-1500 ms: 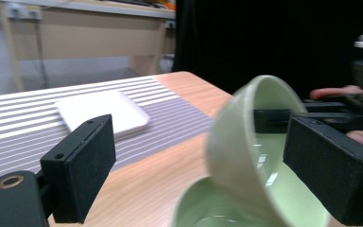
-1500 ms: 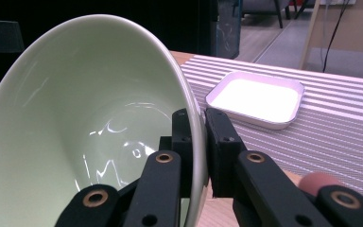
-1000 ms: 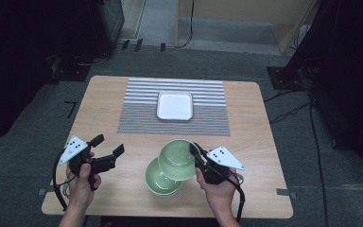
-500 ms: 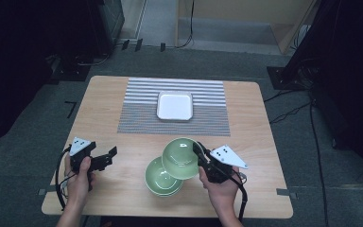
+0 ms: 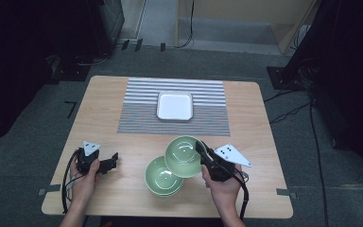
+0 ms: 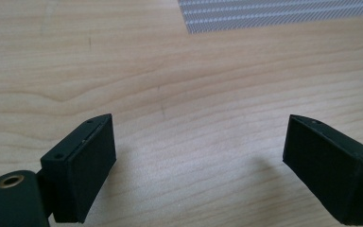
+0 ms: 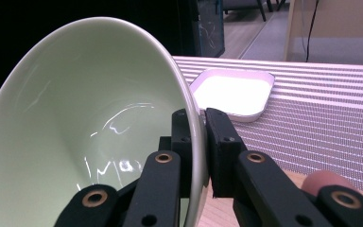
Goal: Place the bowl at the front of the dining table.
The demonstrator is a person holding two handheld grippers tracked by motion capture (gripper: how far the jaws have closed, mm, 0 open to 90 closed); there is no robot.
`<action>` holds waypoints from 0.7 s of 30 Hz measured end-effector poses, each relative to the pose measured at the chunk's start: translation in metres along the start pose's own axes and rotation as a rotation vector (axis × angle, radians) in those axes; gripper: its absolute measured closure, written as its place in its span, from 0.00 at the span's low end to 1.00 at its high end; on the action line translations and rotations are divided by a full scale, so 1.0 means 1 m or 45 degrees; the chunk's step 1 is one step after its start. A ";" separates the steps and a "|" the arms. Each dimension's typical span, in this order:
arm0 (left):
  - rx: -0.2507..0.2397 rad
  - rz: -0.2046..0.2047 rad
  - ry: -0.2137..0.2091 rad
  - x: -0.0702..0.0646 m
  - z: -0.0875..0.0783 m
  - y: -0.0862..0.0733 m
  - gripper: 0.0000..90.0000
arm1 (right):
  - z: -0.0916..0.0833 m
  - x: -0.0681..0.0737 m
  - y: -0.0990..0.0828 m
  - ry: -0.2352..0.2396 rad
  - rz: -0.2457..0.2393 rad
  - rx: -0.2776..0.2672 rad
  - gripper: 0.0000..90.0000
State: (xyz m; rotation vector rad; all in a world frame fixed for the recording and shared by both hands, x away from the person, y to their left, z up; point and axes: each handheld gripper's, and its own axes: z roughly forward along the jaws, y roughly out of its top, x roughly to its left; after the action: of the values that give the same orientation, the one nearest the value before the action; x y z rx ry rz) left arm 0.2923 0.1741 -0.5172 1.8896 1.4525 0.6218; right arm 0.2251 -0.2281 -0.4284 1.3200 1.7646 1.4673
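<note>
Surface: a pale wooden surface (image 5: 123, 184) with rounded corners, grain running left to right; bare wood fills most of the left gripper view.
Room: dark all round, grey floor (image 5: 23, 156), black stands and cables (image 5: 288, 113) at the far and right edges, a lit strip of floor beyond the far side.
Mat: a grey-and-white striped mat (image 5: 208, 109) lies on the far half of the surface, centred; one corner of it shows at the top of the left gripper view.
White dish: a square white dish (image 5: 175, 105) with rounded corners sits on the mat, nothing in it.
Lower bowl: a light green bowl (image 5: 158, 179) stands upright on the near middle of the surface, nothing in it.
Held bowl: a second light green bowl (image 5: 182, 156) is lifted and tilted, overlapping the far right edge of the lower bowl from above; its inside is bare and glossy.
Right gripper: the right gripper (image 7: 197, 142) pinches the held bowl's rim, one jaw inside and one outside, near right of centre.
Left gripper: the left gripper (image 6: 198, 170) is low over bare wood at the near left, jaws wide apart with nothing between them.
In the way: the held bowl hides part of the mat in the right gripper view.
</note>
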 end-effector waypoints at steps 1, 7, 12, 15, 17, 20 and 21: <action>-0.005 -0.001 0.004 0.000 0.000 0.000 0.11 | 0.000 -0.001 0.000 -0.002 0.008 0.003 0.93; 0.037 0.033 0.016 -0.004 0.002 0.000 0.11 | 0.000 -0.003 0.000 0.014 0.021 0.002 0.93; 0.038 0.033 0.014 -0.004 0.002 0.000 0.11 | -0.001 -0.003 0.000 0.004 0.020 0.005 0.93; 0.038 0.033 0.014 -0.004 0.002 0.000 0.11 | -0.001 -0.003 0.000 0.004 0.019 0.003 0.93; 0.038 0.032 0.013 -0.004 0.002 0.000 0.11 | -0.001 -0.003 0.000 0.004 0.020 0.003 0.93; 0.038 0.032 0.014 -0.004 0.002 0.000 0.11 | 0.000 -0.003 0.001 -0.002 0.014 0.005 0.93; 0.038 0.033 0.014 -0.004 0.002 0.000 0.11 | 0.000 -0.003 0.001 -0.006 0.016 0.008 0.93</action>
State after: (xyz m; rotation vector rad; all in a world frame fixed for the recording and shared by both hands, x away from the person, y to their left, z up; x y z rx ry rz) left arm 0.2928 0.1697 -0.5184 1.9335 1.4540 0.6265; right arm 0.2265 -0.2312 -0.4282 1.3383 1.7624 1.4657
